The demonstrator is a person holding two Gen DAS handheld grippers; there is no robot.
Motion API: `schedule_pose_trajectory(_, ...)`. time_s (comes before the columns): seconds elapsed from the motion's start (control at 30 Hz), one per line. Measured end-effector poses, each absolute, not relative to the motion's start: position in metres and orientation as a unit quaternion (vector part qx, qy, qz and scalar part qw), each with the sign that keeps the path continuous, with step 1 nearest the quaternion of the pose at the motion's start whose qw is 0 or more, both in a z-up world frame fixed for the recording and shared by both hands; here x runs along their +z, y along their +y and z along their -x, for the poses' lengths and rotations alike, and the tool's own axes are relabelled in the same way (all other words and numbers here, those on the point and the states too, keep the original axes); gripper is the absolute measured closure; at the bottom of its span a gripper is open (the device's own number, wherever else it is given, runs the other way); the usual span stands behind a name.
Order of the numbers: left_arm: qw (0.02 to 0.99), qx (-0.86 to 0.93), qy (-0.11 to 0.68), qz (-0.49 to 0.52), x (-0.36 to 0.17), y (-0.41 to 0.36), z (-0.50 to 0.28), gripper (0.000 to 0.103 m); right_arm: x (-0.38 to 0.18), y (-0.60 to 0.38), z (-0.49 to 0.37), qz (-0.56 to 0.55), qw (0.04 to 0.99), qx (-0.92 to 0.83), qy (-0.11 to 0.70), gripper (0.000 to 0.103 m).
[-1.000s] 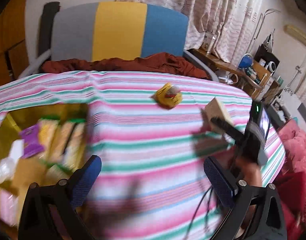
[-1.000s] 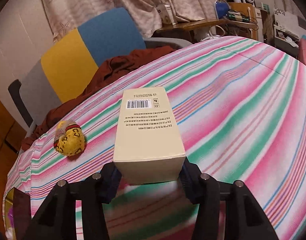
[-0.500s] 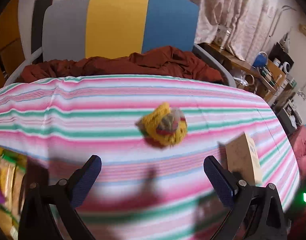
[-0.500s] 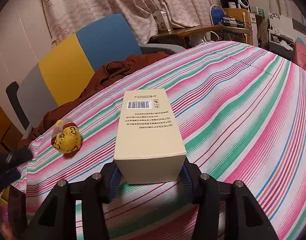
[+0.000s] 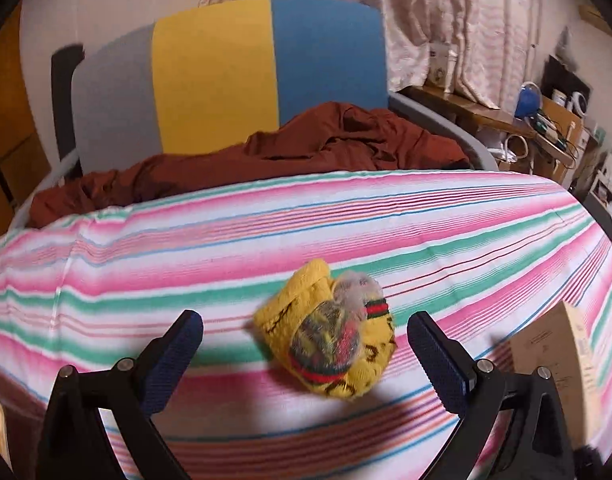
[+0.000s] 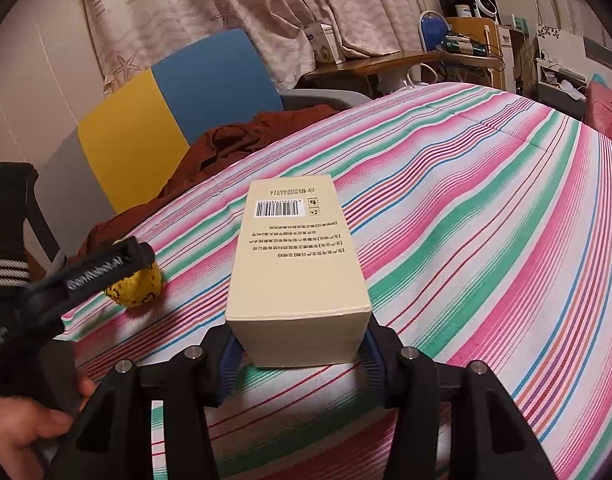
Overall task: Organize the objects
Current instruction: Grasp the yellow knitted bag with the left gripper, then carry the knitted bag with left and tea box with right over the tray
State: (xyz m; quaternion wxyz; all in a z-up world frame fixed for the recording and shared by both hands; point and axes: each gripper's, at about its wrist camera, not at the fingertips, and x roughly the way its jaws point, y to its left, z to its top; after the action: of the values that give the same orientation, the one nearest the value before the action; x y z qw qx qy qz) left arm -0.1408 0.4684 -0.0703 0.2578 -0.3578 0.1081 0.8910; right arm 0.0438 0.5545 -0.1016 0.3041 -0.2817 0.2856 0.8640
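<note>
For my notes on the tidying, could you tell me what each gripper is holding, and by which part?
The right gripper holds the beige box by the two sides of its near end. The left gripper holds nothing; its open jaws flank the yellow bundle.

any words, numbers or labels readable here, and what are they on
Cream box held by the right tool: a barcode and rows of upside-down print, too small to read.
Left tool, seen from the right wrist: white lettering on its black finger, too blurred to read.
Yellow pouch: dark marks, not legible.
Small box on the far desk: print too small to read.
</note>
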Motion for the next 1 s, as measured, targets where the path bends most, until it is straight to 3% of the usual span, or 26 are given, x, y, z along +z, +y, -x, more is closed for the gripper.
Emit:
schedule_pose_trajectory(0.07,0.264,0.888,0.104,0.362,-0.074,0.469,0.145,0.001,-0.102,0.554,-0.044,0.28,0.305,0.864,0.285,0.051)
schedule_pose_trajectory(0.2,0.275,0.874,0.085,0.391,-0.082,0.469,0.159,0.019,-0.102,0.555,-0.044,0.279,0.305,0.865,0.286,0.051)
schedule_pose_trajectory(0.3,0.276,0.864,0.082,0.413,-0.091,0.472,0.164,0.025,-0.102,0.554,-0.044,0.28,0.305,0.865,0.285,0.051)
schedule_pose_trajectory(0.37,0.291,0.864,0.088,0.402,-0.089,0.475,0.158,0.041,-0.102,0.554,-0.044,0.28,0.305,0.865,0.285,0.051)
schedule_pose_trajectory(0.47,0.296,0.872,0.101,0.377,-0.085,0.475,0.148,0.047,-0.101,0.554,-0.044,0.28,0.306,0.865,0.282,0.051)
schedule_pose_trajectory(1.0,0.26,0.904,0.059,0.334,-0.071,0.401,0.102,0.048,-0.092,0.539,-0.038,0.285,0.32,0.873,0.233,0.052)
